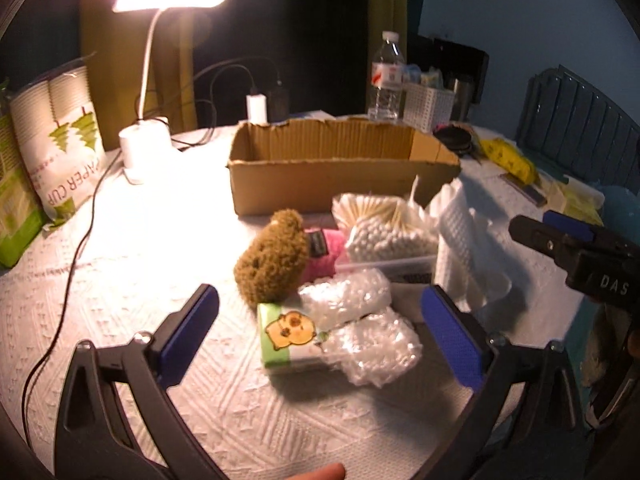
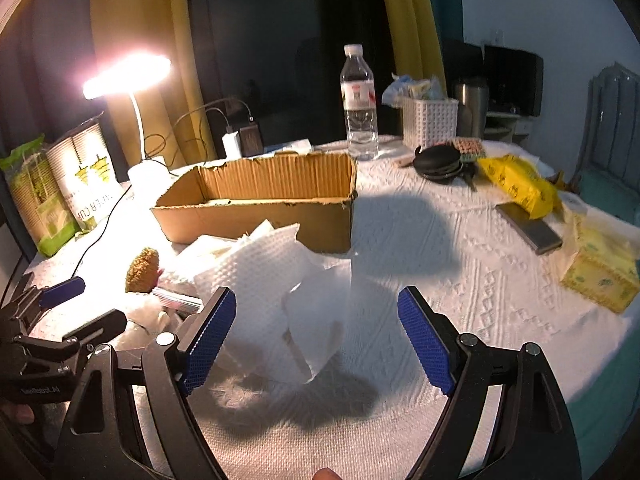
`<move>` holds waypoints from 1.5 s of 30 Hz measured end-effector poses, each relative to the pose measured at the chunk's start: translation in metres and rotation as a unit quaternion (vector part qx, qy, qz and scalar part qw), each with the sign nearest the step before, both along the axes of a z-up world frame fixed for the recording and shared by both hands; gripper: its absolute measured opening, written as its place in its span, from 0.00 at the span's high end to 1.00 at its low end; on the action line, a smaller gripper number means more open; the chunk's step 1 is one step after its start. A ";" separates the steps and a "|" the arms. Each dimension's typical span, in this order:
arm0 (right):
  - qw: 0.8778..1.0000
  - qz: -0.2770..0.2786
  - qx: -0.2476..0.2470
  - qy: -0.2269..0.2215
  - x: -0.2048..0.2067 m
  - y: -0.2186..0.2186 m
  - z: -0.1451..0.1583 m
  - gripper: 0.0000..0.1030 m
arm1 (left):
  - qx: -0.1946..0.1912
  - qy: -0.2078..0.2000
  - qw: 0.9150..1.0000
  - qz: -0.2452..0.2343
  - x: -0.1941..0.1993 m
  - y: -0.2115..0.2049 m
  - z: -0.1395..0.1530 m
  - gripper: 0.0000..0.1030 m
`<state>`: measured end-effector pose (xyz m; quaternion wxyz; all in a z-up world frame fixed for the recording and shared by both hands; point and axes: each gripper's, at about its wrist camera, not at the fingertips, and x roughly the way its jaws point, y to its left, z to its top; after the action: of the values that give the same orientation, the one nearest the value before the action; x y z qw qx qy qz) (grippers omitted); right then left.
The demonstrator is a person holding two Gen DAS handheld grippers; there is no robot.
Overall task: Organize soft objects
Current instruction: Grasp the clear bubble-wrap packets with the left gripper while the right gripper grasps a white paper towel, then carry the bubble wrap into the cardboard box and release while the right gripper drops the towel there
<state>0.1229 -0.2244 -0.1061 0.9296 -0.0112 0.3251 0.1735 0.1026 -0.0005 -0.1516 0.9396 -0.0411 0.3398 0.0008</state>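
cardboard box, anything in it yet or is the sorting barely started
Barely started. The cardboard box looks empty. Both the left gripper and right gripper are open, holding nothing. The sponge, cotton swabs, bubble wrap and paper towels are outside it.

Blue pads on black fingers (image 1: 452, 334); brown cardboard box (image 1: 328, 168); olive-brown fuzzy sponge (image 1: 272, 256); pink cloth (image 1: 326, 252); white embossed counter (image 1: 160, 240) cover; yellow bag (image 2: 520, 186).
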 end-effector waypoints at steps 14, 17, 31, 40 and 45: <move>0.994 0.105 0.026 0.019 0.024 0.040 -0.011 0.28 | 0.000 0.050 0.998 -0.026 0.014 -0.008 -0.016 0.58; 0.991 0.130 0.022 0.033 0.028 0.052 -0.014 0.48 | -0.004 0.043 0.999 -0.032 0.012 -0.010 -0.011 0.60; 0.990 0.136 0.037 0.001 0.005 0.040 0.031 0.92 | -0.022 -0.009 0.999 -0.034 -0.005 0.002 0.035 0.60; 0.986 0.147 0.071 -0.031 0.000 0.020 0.071 0.91 | -0.019 -0.031 0.999 -0.030 0.000 0.004 0.064 0.60; 0.984 0.145 0.089 -0.049 0.006 0.006 0.090 0.91 | -0.010 -0.041 0.999 -0.029 0.010 0.000 0.079 0.60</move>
<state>0.1286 -0.2185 -0.0158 0.9066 0.0161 0.2572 0.3342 0.1124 -0.0005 -0.0726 0.9520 -0.0408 0.3017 -0.0315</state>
